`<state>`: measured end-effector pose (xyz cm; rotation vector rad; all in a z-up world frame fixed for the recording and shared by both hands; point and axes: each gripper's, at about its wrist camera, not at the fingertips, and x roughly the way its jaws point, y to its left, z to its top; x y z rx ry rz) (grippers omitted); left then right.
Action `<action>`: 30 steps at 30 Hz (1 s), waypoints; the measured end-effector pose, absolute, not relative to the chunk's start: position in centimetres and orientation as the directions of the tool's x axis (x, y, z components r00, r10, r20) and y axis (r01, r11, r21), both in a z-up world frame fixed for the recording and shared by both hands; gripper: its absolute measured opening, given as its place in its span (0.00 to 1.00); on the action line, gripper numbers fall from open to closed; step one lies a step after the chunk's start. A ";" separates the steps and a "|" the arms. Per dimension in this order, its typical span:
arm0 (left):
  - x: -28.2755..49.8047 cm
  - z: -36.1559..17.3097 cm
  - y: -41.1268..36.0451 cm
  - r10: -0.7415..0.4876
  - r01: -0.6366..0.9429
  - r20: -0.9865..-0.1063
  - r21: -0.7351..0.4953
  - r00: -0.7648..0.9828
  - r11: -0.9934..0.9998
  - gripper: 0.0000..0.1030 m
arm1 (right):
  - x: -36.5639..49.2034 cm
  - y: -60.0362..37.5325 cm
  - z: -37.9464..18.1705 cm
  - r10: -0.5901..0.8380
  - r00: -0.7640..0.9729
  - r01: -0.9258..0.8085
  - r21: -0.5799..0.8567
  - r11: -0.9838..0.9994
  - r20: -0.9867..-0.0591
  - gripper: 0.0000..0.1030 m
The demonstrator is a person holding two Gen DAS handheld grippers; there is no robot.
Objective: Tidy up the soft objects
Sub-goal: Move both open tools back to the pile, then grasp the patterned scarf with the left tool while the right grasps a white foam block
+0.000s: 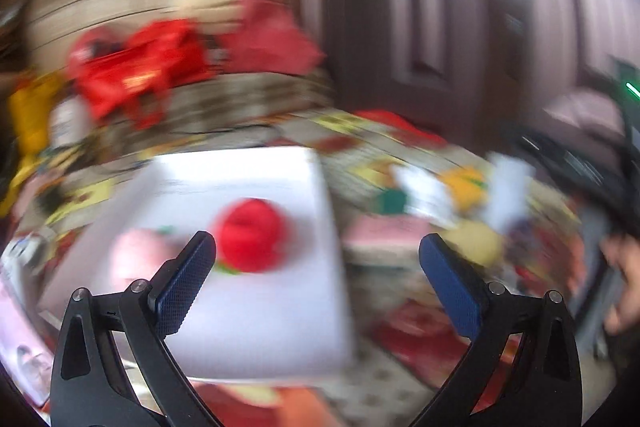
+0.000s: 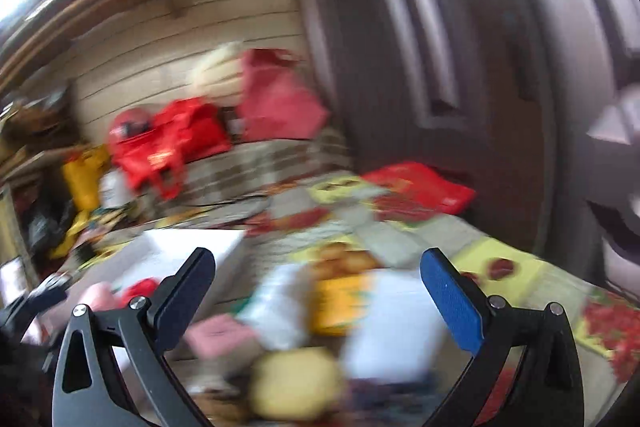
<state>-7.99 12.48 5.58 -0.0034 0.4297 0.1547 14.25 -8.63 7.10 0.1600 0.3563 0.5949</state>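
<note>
Patterned bedspread (image 2: 400,227) under us: our left claw (image 1: 318,259) spread above a white box (image 1: 256,307) holding a red ball (image 1: 250,235); right claw (image 2: 318,275) spread, empty.

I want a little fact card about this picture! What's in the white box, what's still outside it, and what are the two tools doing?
view: both pictures are blurry
white box: sits on the patterned cloth
in the box: a red soft toy and a pink soft thing
outside the box: a pale yellow soft thing, a pink square, an orange-yellow item, white items
left tool: open, holding nothing, above the box
right tool: open, holding nothing, above the loose pile
background: red bags by the wall
</note>
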 end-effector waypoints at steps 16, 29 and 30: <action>-3.4 2.5 1.4 -0.067 0.207 -0.668 0.133 0.741 0.969 0.86 | 17.8 -9.3 4.0 0.494 0.675 -0.417 0.269 0.868 -0.548 0.88; -4.5 3.8 2.9 -0.098 0.167 -0.560 0.073 0.823 0.983 0.42 | 15.6 -11.9 6.3 0.587 0.745 -0.474 0.368 0.800 -0.317 0.49; -4.9 4.2 3.3 -0.103 0.158 -0.529 0.059 0.842 0.986 0.42 | 15.3 -12.1 6.5 0.586 0.755 -0.477 0.367 0.799 -0.293 0.49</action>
